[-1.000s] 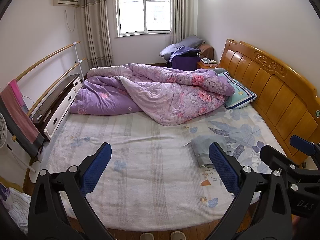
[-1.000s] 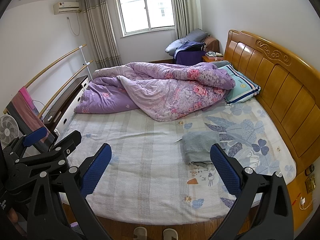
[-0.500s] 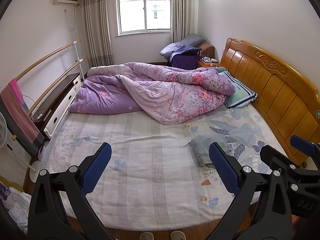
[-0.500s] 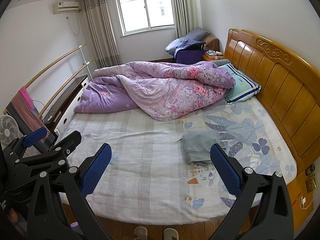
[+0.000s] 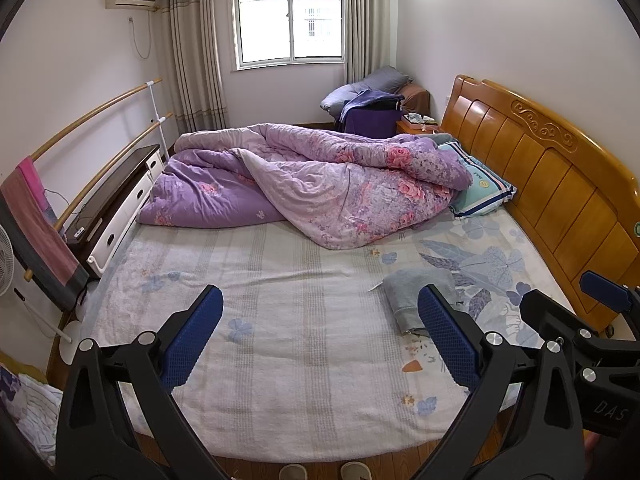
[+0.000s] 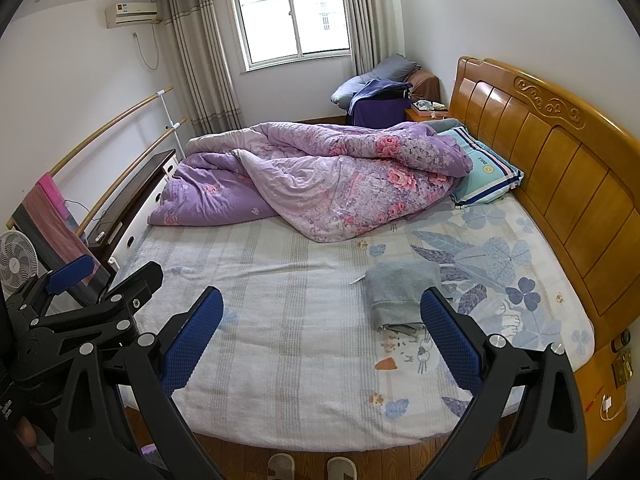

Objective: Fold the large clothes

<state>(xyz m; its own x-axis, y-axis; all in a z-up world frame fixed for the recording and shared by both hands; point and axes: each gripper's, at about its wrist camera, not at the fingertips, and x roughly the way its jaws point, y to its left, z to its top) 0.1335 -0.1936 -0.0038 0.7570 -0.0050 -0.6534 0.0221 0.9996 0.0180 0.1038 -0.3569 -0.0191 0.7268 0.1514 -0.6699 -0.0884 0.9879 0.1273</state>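
1. The left gripper is held above the near edge of the bed, its fingers spread wide with nothing between them.
2. The right gripper is just beside it, spread equally wide and empty; each gripper shows at the edge of the other's view.
3. The garment, grey and already folded into a compact block, lies on the bed ahead and to the right, near the headboard. It touches neither gripper. In the left view its near part is hidden behind the right-hand finger.
4. A small pale strip juts from its left edge, perhaps a tag or drawstring; too small to tell.
5. Farther out, a purple quilt is heaped across the far half of the bed, well apart from the garment, with a striped pillow tucked by the headboard.
6. Judging by the tidy block, folding looks done or close to done, and a further fold or a pickup is probably next.
7. Risks from here:
   - A pinch on the top layer alone would peel the block open as it lifts.
   - A pinch that goes too deep could catch the sheet under it and drag both.
   - Lifting from one side only would let the layers slide and sag apart.
   - With both grippers so close together, a reach to the right could knock one against the other.
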